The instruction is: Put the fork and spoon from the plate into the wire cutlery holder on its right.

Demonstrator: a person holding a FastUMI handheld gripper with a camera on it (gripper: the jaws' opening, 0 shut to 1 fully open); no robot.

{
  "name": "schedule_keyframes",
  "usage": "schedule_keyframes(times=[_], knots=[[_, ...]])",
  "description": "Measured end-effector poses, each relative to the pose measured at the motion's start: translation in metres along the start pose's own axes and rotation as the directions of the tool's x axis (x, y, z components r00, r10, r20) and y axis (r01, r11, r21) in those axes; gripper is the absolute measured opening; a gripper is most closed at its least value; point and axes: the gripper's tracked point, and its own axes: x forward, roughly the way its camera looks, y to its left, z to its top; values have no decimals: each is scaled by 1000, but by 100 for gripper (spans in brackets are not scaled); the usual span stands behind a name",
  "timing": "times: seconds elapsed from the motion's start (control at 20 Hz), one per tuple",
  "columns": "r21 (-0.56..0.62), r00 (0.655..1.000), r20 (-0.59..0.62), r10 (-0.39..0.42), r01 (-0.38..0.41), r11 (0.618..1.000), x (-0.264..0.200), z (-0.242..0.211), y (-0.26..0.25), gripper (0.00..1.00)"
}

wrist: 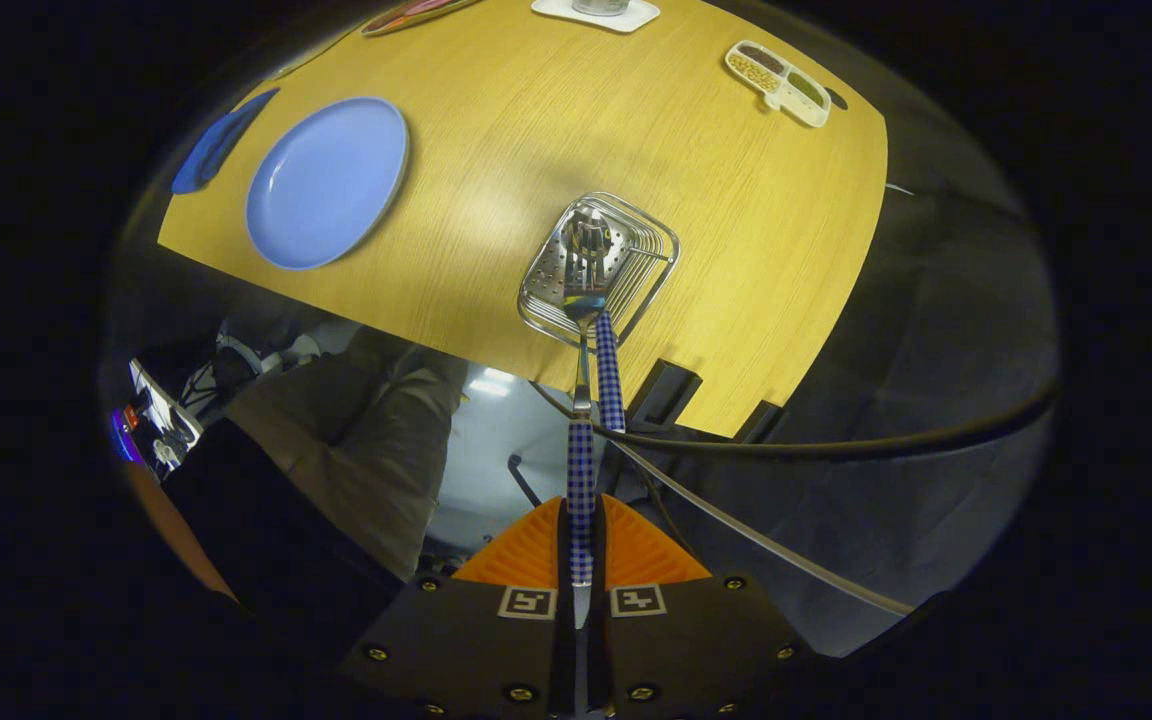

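Claw [581, 545] squeezes the spoon [582, 400] tight, its bowl over the holder [598, 266] at twelve o'clock, beside the fork [607, 370]. Plate [327, 182] sits at ten o'clock. Bumping the fork might tip the holder.

One gripper [581, 545] is being counted, its two orange fingers [636, 550] pressed on one checked-handled spoon [581, 450]. One fork [606, 370] is being seen standing in one wire cutlery holder [648, 270]. One blue plate [326, 182], one three-compartment dish [781, 82], one white tray [596, 14] and one wooden table [536, 120] are being tallied.
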Motion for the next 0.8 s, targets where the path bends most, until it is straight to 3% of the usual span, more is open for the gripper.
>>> schedule_keyframes(times=[0.3,0.8], knots=[[-14,991,-129,21,-23,1000,5,15,-9,5],[-43,970,-241,17,-28,999,9,45,-18,5]])
